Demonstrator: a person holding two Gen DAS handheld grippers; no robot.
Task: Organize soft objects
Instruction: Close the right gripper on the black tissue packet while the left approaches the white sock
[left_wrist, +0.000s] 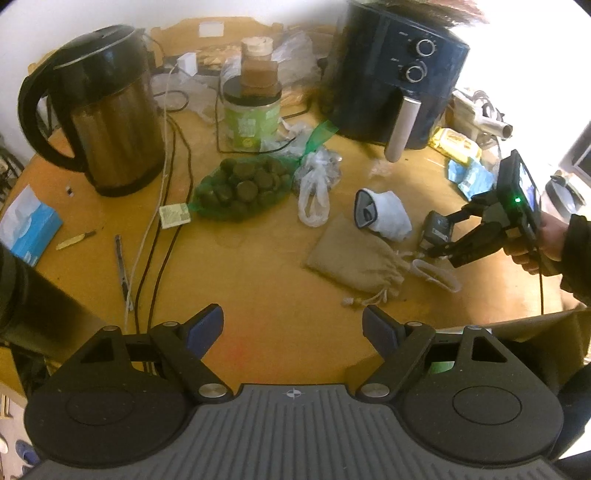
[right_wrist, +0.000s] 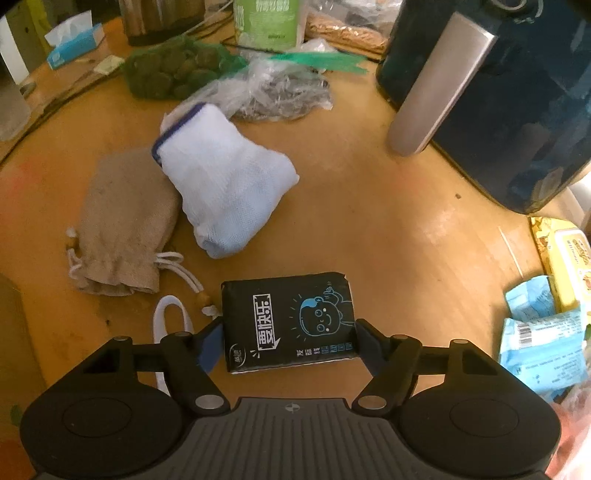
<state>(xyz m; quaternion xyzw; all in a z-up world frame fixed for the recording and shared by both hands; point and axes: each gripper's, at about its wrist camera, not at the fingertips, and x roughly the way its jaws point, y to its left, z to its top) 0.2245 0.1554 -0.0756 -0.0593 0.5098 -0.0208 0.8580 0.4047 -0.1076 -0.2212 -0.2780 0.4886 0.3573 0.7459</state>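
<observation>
Right gripper (right_wrist: 289, 341), lower centre of the frame, brackets the black tissue pack (right_wrist: 288, 317) lying flat on the table (right_wrist: 388, 229); pads touch its sides, presumably to lift. Left gripper (left_wrist: 293, 326) hangs wide apart, empty.

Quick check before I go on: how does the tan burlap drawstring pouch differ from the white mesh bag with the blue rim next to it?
The tan burlap drawstring pouch is coarse, opaque and lies flat, cinched shut by a white cord. The white mesh bag with the blue rim is sheer, bulges as if stuffed, and its rim gapes open. The mesh bag's edge overlaps the pouch, so the bag sits higher. Both are soft fabric sacks lying on the wooden table, beyond both tongs.
</observation>
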